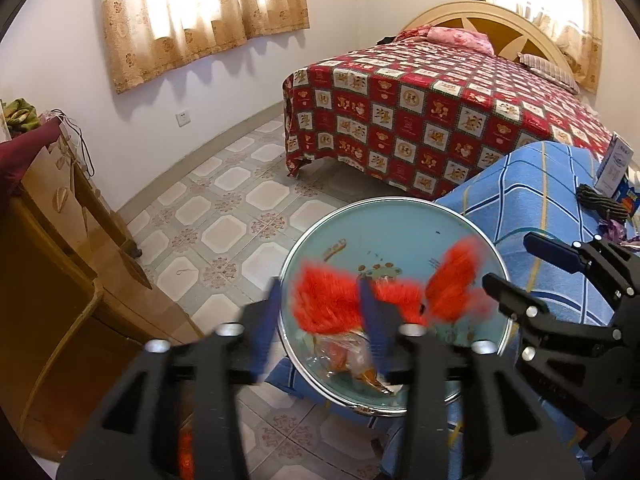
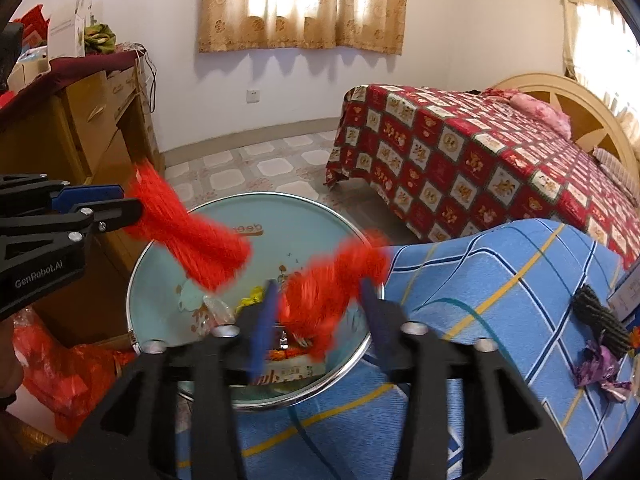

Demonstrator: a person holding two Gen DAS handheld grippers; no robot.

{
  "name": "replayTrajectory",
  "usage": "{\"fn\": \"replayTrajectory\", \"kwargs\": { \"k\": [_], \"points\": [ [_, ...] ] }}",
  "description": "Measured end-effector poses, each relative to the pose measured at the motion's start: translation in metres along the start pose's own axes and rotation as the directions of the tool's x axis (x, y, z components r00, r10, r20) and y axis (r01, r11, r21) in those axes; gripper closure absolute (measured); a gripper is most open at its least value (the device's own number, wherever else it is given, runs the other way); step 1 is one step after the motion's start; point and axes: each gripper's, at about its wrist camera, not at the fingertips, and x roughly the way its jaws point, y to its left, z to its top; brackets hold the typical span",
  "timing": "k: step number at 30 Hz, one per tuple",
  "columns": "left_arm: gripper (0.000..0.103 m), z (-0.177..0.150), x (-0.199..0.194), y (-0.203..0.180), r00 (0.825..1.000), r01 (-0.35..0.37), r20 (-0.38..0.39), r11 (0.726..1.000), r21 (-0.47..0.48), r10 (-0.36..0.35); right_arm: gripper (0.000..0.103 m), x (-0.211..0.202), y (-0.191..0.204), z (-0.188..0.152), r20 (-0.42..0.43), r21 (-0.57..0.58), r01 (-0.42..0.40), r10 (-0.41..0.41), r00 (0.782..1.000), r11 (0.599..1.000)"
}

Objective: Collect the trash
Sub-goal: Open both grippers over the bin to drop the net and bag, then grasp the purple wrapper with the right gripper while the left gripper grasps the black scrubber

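Your left gripper and right gripper both hang over the pale blue trash bin, fingers spread apart on each. A red tinsel garland drapes blurred above the bin's mouth, between them; you cannot tell whether either finger touches it. Wrappers lie inside. A purple wrapper sits on the blue plaid cloth.
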Motion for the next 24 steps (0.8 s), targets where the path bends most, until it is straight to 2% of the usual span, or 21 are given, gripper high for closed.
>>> {"fn": "replayTrajectory", "kwargs": {
  "k": [4,6,7,11,12,14,15,17,19,24],
  "points": [
    [0.051,-0.003,0.002,-0.008,1.0,0.01,-0.01,1.0,0.018,-0.01,0.046,-0.007,-0.005,-0.004,0.003,0.019,0.011,-0.011,1.0,1.0],
    [0.039,-0.006,0.003,-0.013,1.0,0.014,-0.019,1.0,0.027,-0.013,0.044,-0.014,-0.013,-0.008,0.004,0.036,0.034,-0.035,0.999,0.999],
    [0.037,-0.007,0.004,-0.016,1.0,0.009,-0.02,0.999,0.034,-0.009,0.043,-0.016,-0.016,-0.009,0.005,0.042,0.043,-0.043,0.999,0.998],
    [0.033,-0.011,0.009,-0.029,0.999,0.017,-0.043,0.999,0.052,-0.015,0.04,-0.033,-0.053,-0.013,0.003,0.118,0.184,-0.186,0.983,0.976],
    [0.032,-0.01,0.01,-0.03,0.999,0.019,-0.047,0.998,0.052,-0.016,0.039,-0.036,-0.069,-0.014,-0.005,0.135,0.269,-0.27,0.963,0.954],
    [0.025,-0.007,0.013,-0.034,0.999,0.005,-0.038,0.999,0.044,-0.004,0.03,-0.034,-0.105,-0.016,-0.058,0.153,0.453,-0.449,0.892,0.879],
    [0.02,-0.003,0.015,-0.036,0.999,-0.016,-0.027,0.999,0.036,0.017,0.029,-0.033,-0.117,-0.018,-0.081,0.167,0.486,-0.479,0.874,0.858],
    [0.019,0.003,0.024,-0.038,0.999,-0.035,-0.031,0.999,0.02,0.036,0.029,-0.027,-0.155,-0.025,-0.153,0.216,0.573,-0.553,0.819,0.79],
    [0.019,0.011,0.035,-0.043,0.998,-0.038,-0.042,0.999,-0.002,0.038,0.029,-0.019,-0.178,-0.032,-0.21,0.237,0.608,-0.571,0.793,0.758],
    [0.019,0.023,0.052,-0.051,0.997,-0.04,-0.068,0.999,-0.023,0.038,0.029,-0.014,-0.211,-0.055,-0.304,0.278,0.603,-0.527,0.794,0.748]
  ]
}}
